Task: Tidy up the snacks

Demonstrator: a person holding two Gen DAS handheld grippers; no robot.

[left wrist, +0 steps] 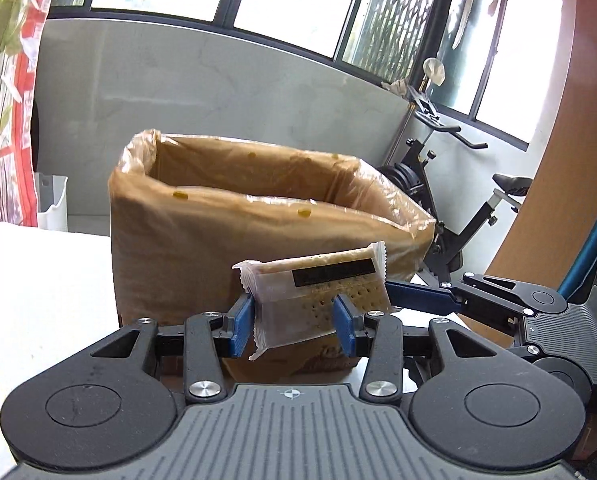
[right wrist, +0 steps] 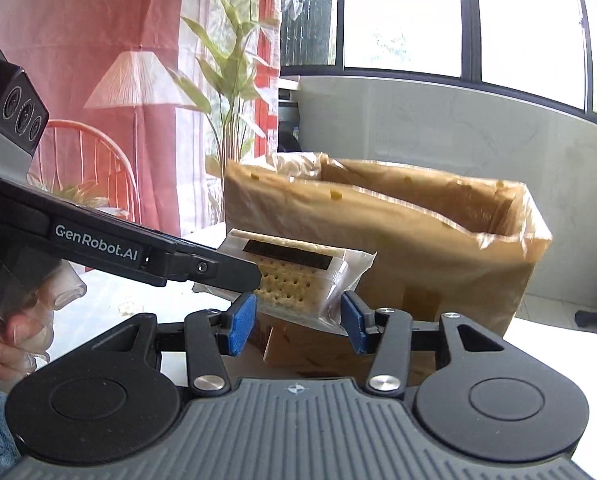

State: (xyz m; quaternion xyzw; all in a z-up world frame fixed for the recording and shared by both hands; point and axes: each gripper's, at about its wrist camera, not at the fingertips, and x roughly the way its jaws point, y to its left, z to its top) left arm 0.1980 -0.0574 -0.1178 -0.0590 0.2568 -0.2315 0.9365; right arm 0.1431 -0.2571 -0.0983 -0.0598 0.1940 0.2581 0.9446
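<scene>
A clear-wrapped cracker packet (left wrist: 318, 292) with a black label is held in the air in front of a brown cardboard box (left wrist: 202, 240) lined with a clear plastic bag. My left gripper (left wrist: 294, 326) is shut on the packet, its blue pads (left wrist: 242, 326) pressing both sides. My right gripper (right wrist: 296, 324) has its pads on either side of the same packet (right wrist: 294, 276) at its right end; whether they clamp it is unclear. The box (right wrist: 438, 248) stands just behind, open at the top.
The box stands on a white table (left wrist: 38, 300). An exercise bike (left wrist: 458, 200) is behind on the right. A plant (right wrist: 230, 92), a floor lamp (right wrist: 138, 80) and a red chair (right wrist: 94, 160) stand to the left by red curtains.
</scene>
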